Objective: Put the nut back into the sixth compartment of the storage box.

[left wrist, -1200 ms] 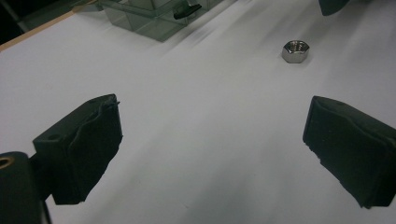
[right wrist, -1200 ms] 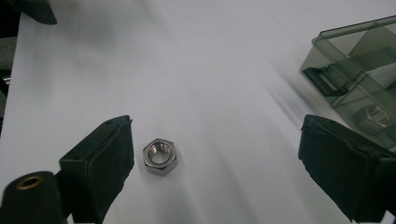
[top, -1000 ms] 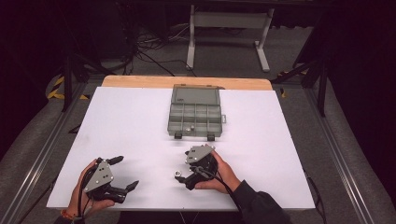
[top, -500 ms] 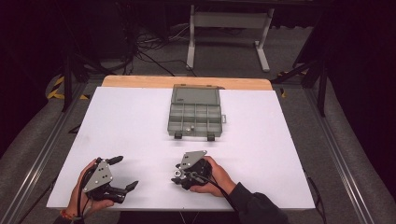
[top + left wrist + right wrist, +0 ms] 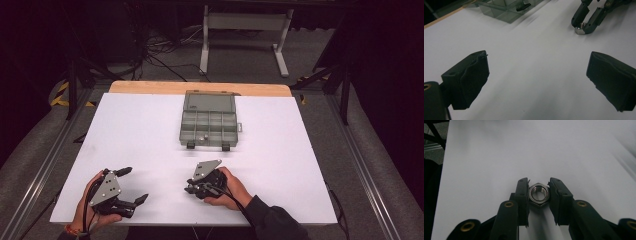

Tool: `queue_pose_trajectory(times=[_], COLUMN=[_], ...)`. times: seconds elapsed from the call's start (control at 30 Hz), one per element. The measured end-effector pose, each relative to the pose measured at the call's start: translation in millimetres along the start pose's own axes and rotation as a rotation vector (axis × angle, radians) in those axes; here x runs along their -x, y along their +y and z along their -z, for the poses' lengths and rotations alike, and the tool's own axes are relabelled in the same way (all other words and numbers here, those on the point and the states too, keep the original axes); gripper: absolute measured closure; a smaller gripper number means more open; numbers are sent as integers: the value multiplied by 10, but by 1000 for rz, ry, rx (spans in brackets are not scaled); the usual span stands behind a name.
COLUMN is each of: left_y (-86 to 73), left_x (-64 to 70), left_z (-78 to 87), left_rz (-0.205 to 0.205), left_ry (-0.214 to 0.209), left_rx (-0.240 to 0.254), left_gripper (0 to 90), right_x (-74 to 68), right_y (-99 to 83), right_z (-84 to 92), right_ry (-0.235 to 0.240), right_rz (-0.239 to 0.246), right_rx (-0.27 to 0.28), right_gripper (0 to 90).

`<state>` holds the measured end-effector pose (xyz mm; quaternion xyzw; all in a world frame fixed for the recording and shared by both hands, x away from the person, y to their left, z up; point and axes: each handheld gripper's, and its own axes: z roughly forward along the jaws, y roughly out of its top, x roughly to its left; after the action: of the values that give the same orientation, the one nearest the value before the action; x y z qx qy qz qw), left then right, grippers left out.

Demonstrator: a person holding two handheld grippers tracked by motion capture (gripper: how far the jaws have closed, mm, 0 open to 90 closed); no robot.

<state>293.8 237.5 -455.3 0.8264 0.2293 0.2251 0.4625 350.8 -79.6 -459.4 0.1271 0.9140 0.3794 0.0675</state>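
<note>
A steel hex nut lies flat on the white table top. My right gripper has just been closing, and both pads now touch the nut's sides. In the high view the right gripper sits near the table's front edge, pointing left, with a hand on it. The left gripper view shows the same grip from afar, the nut between the right gripper's jaws. My left gripper rests at the front left, held in a hand. Its pads stand wide open over bare table.
A clear grey compartment box stands open at the middle back of the table, lid tipped away, a small part in one cell. Its near corner and latch are in the left gripper view. A wooden strip borders the far edge.
The right gripper's jaws have drawn together around the nut, and its hand has shifted slightly toward the front edge. The left gripper has stayed put.
</note>
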Motion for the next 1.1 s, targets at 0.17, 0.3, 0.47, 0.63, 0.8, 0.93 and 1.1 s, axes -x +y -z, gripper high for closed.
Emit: queue_pose_trajectory(times=[0.17,0.3,0.47,0.63,0.8,0.93,1.1], left_y=[0,0,1,1,1,1,1], left_x=[-5,-2,-2,-4,-4,-4,-5], left_z=[1,-2,3,3,2,3,4], left_rz=[3,2,2,3,3,4,5], left_ry=[1,0,0,1,1,1,0], left_rx=[3,1,3,3,3,4,5], left_gripper=[50,51,50,51,50,51,51], right_x=[-3,-6,9,47,126,161,207], right_y=[3,20,33,35,29,29,28], right_z=[11,43,82,119,186,226,275], right_ry=[-4,-15,-28,-47,-76,-91,-110], right_rz=[8,13,15,12,0,-6,-12], right_rx=[2,10,19,22,36,44,53], right_gripper=[705,705,706,705,706,706,706])
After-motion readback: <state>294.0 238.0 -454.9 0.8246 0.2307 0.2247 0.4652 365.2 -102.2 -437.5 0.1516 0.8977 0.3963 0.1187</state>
